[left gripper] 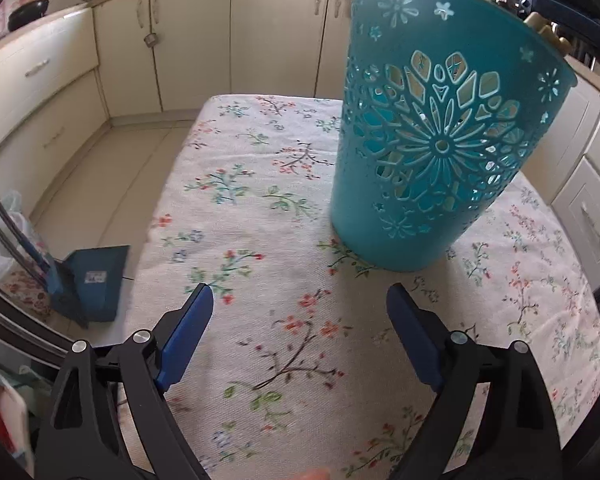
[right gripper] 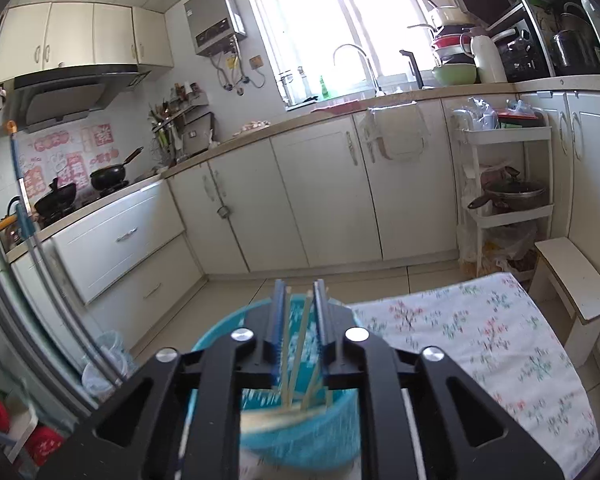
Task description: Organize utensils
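Note:
A tall teal utensil holder [left gripper: 440, 140] with cut-out flower patterns stands on the floral tablecloth [left gripper: 240, 220], leaning a little in the left wrist view. My left gripper [left gripper: 300, 292] is open just short of it, with only cloth between its blue pads. In the right wrist view my right gripper [right gripper: 300, 286] hovers right over the holder's [right gripper: 216, 344] open mouth. Several pale wooden chopsticks [right gripper: 300, 340] stand loose between its narrowly parted fingers and reach down into the holder. The pads do not press on them. The lower holder is blurred.
A blue dustpan [left gripper: 92, 280] lies on the floor left of the table. Cream cabinets [right gripper: 320, 200] run along the far wall. A white trolley [right gripper: 504, 168] and a small white stool [right gripper: 572, 280] stand beyond the table's right end.

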